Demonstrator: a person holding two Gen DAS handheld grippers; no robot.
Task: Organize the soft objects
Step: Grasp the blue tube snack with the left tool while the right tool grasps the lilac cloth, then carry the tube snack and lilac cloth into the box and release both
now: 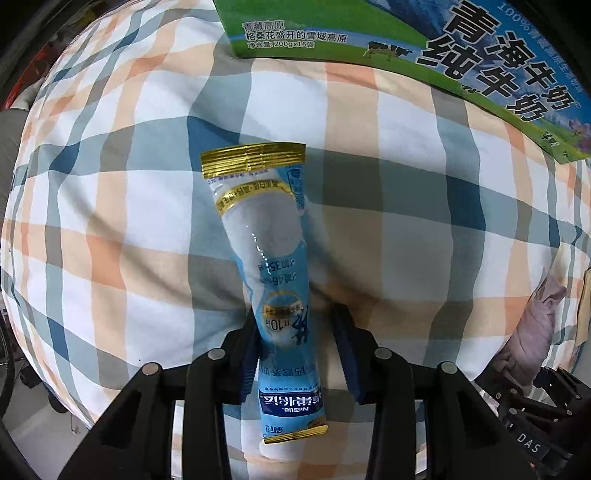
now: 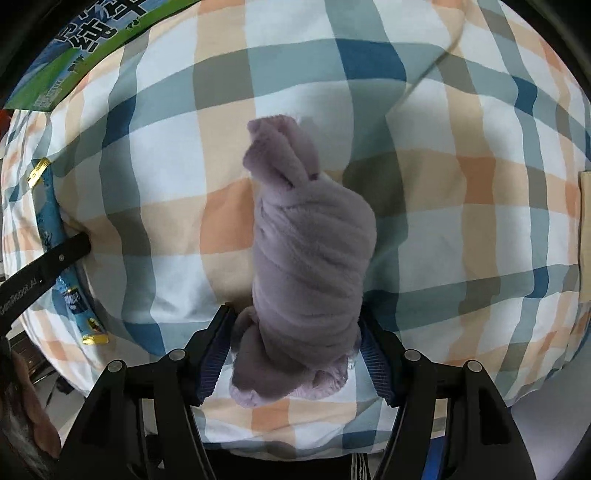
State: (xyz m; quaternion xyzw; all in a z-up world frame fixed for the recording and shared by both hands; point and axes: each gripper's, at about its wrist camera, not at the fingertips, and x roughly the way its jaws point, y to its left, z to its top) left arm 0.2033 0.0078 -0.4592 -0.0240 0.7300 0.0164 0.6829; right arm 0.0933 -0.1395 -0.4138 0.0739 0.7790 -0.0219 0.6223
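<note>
Left gripper (image 1: pixel 295 332): spread, jaws either side of the blue sachet (image 1: pixel 269 273) on the plaid bedding (image 1: pixel 110 221); left pad touching it.
Right gripper (image 2: pixel 295 332): spread around the purple fleece roll (image 2: pixel 310 258).
Cut off: milk carton (image 1: pixel 369 33), far edge.

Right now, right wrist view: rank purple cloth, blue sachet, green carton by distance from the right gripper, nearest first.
1. Purple cloth: sits between the fingers of the right gripper, centre of view.
2. Blue sachet: far left on the plaid bedding, with the left gripper's black finger beside it.
3. Green carton: top left corner, farthest.
</note>
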